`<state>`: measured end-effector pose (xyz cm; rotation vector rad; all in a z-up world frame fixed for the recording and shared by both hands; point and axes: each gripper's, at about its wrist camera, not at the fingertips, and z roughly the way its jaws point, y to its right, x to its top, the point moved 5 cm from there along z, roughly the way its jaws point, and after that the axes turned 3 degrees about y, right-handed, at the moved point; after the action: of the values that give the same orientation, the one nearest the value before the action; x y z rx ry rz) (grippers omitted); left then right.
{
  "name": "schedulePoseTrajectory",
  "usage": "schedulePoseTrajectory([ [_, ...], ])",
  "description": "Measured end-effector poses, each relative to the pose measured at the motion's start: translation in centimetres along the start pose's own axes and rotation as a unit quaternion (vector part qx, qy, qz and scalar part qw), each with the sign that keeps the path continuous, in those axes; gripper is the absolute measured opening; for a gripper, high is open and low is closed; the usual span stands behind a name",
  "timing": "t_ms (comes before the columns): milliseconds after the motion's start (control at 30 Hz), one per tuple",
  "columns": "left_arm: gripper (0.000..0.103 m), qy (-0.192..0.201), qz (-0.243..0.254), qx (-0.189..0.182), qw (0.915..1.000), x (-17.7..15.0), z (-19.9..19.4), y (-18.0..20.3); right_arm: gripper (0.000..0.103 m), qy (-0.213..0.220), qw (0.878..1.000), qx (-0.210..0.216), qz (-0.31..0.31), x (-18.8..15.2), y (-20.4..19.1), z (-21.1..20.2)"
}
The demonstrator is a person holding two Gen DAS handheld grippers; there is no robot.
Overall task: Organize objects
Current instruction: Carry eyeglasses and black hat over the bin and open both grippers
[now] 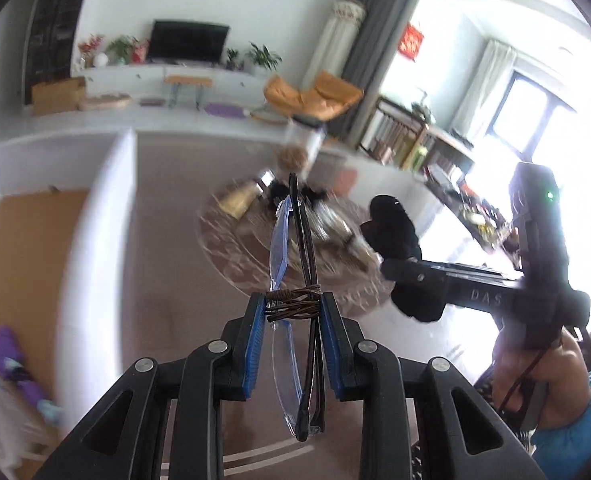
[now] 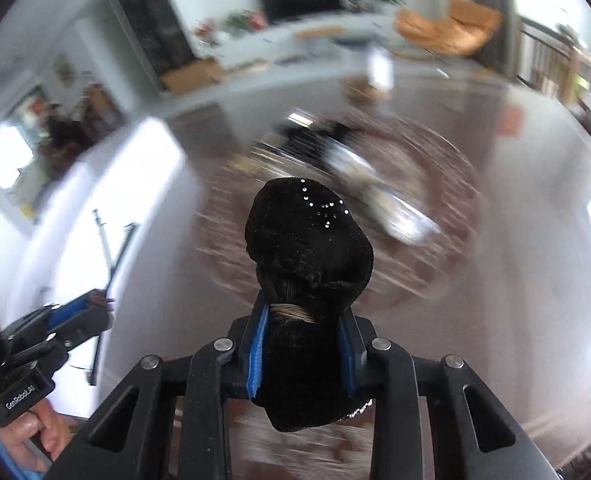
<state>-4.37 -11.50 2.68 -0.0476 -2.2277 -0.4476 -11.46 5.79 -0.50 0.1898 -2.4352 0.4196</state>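
Carrying step: the left tongs [image 1: 293,312] clamp folded clear-lensed, dark-armed spectacles [image 1: 295,280] and the right tongs [image 2: 301,344] clamp a black velvet pouch [image 2: 307,248], both raised over the round patterned worktop [image 1: 231,248] ahead, next needing placement there.

A brown-topped table [image 1: 167,240] carries a round patterned mat [image 1: 239,248]. On the mat lies a blurred cluster of small objects [image 1: 335,228], among them a yellowish packet [image 1: 237,200]. Behind it stands a clear jar [image 1: 301,142] with a dark lid.
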Motion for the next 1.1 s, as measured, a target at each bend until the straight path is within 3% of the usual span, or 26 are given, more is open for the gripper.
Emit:
schedulePoseTrajectory([
  [133,0.027,0.036,0.004,0.090,0.9953,1.7,-4.7,-5.6,0.031,0.017,0.993,0.094,-0.068,3.0,-11.0,0.1],
  [233,0.027,0.035,-0.035,0.148,0.9877,1.2,-7.3,-11.2,0.031,0.005,0.980,0.159,-0.118,4.0,-19.1,1.3],
  [367,0.030,0.000,-0.085,0.216,0.9726,-1.4,-9.2,-17.6,0.033,-0.025,0.963,0.185,-0.195,3.1,-27.5,4.7],
  [400,0.030,-0.021,-0.095,0.245,0.9647,-2.4,-9.1,-19.1,0.035,-0.040,0.960,0.190,-0.203,2.6,-28.6,5.7],
  [467,0.034,-0.061,-0.115,0.283,0.9501,-4.1,-8.7,-21.4,0.068,-0.070,0.954,0.197,-0.217,1.7,-30.2,8.0],
  [500,0.042,-0.073,-0.131,0.287,0.9462,-4.7,-8.5,-22.2,0.074,-0.073,0.953,0.195,-0.220,1.5,-30.4,8.7],
  [600,0.069,-0.054,-0.173,0.274,0.9445,-5.1,-9.1,-22.9,0.076,-0.049,0.955,0.209,-0.204,1.7,-28.7,8.1],
  [633,0.070,-0.039,-0.175,0.272,0.9454,-4.7,-9.4,-22.6,0.077,-0.034,0.957,0.218,-0.188,2.1,-27.5,7.4],
  [733,0.071,-0.022,-0.142,0.272,0.9514,-3.2,-8.9,-20.3,0.096,0.009,0.966,0.205,-0.160,2.8,-23.4,6.2],
  [833,0.071,-0.003,-0.105,0.226,0.9685,-1.6,-8.0,-16.1,0.101,0.052,0.979,0.139,-0.140,2.3,-17.3,5.7],
  [933,0.072,0.004,-0.064,0.155,0.9858,-0.6,-6.2,-10.1,0.101,0.061,0.991,0.033,-0.110,-0.3,-9.2,6.4],
  [1000,0.083,-0.012,-0.030,0.103,0.9941,-0.6,-4.1,-5.6,0.101,0.040,0.996,-0.023,-0.073,-2.9,-3.5,6.9],
  [1100,0.096,-0.046,0.009,0.037,0.9982,-1.7,-0.5,0.1,0.101,0.030,0.994,-0.099,-0.033,-6.1,3.0,6.1],
])
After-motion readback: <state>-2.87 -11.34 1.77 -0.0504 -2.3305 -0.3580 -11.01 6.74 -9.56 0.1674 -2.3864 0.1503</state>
